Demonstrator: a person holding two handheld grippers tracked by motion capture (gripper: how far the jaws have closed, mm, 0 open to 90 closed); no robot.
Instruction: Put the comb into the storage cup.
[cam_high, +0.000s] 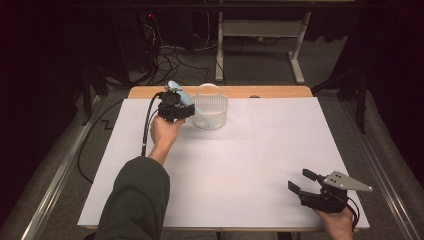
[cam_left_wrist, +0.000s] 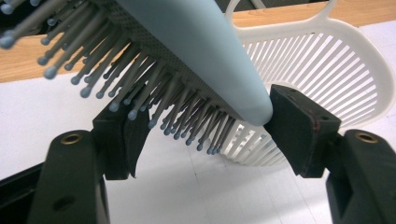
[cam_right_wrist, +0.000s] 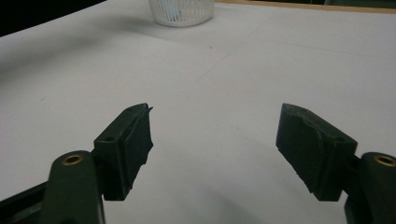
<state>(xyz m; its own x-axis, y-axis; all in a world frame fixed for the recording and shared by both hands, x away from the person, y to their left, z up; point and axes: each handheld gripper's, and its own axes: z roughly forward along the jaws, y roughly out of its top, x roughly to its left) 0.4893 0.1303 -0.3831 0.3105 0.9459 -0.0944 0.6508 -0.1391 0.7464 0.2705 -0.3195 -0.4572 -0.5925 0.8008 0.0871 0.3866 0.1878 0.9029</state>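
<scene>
A light blue hairbrush (cam_high: 176, 92) with grey bristles sticks up out of my left gripper (cam_high: 184, 110) at the far left of the table. In the left gripper view the brush (cam_left_wrist: 196, 37) lies across my left gripper (cam_left_wrist: 201, 116): its smooth back presses on the right pad and its bristles push against the left one. A white slatted basket (cam_high: 210, 112) stands just to the right, its wall (cam_left_wrist: 327, 70) close behind the brush. My right gripper (cam_high: 300, 180) rests low at the near right corner, open, with nothing in my right gripper (cam_right_wrist: 215, 121).
A white sheet (cam_high: 250, 150) covers the table, with a wooden strip (cam_high: 240, 91) along the far edge. The basket (cam_right_wrist: 182, 11) is far ahead of the right gripper. Cables and a desk frame (cam_high: 260, 30) stand on the floor beyond.
</scene>
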